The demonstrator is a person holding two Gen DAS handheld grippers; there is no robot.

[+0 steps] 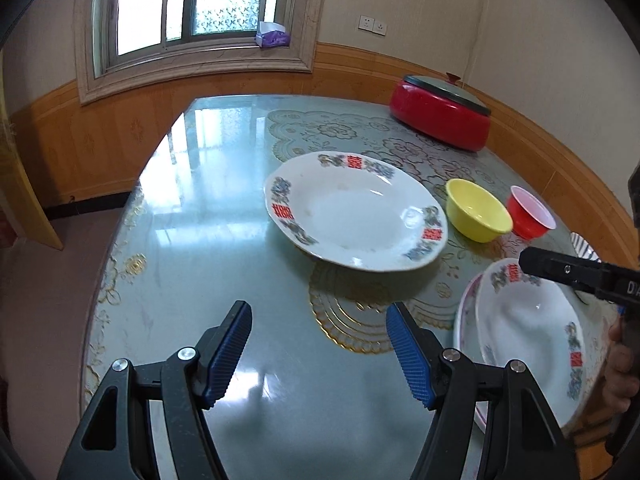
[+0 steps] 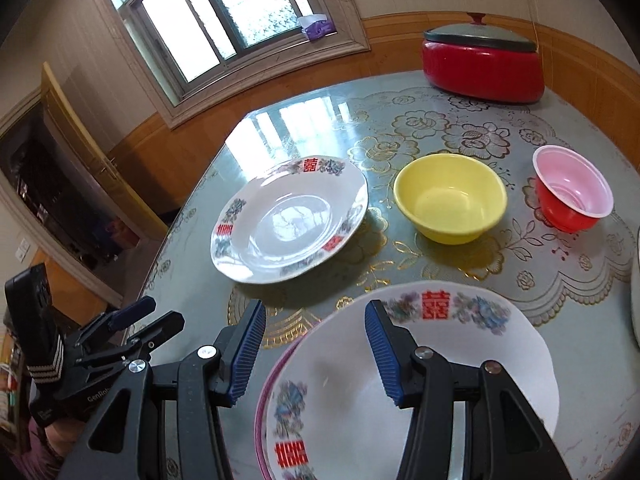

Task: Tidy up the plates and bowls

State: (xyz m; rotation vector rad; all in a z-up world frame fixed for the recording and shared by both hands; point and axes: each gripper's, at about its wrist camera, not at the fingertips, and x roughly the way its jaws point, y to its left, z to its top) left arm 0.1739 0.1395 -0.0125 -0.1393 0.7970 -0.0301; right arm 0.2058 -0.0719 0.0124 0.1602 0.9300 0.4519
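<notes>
- Green glass table point(image 1: 192, 240) stands under a window point(image 1: 180, 4); a red pot point(image 1: 440, 120) sits at its far side.
- One plate point(image 1: 352, 216) lies mid-table, beside a yellow bowl point(image 1: 478, 210) and a red bowl point(image 1: 530, 212).
- Left gripper point(image 1: 318, 322) hovers with fingers apart, holding nothing.
- Right gripper point(image 2: 314, 322) is spread wide above a near plate point(image 2: 460, 360), which rests on a pink-rimmed plate point(image 2: 262, 400).

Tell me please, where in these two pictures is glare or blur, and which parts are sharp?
Left wrist view: window glare streaks the glass table; the near stacked plate is smeared, the left claw sharp. Right wrist view: the glare lies on the table's far edge; the lone plate mirrors the window; the right claw is sharp.
</notes>
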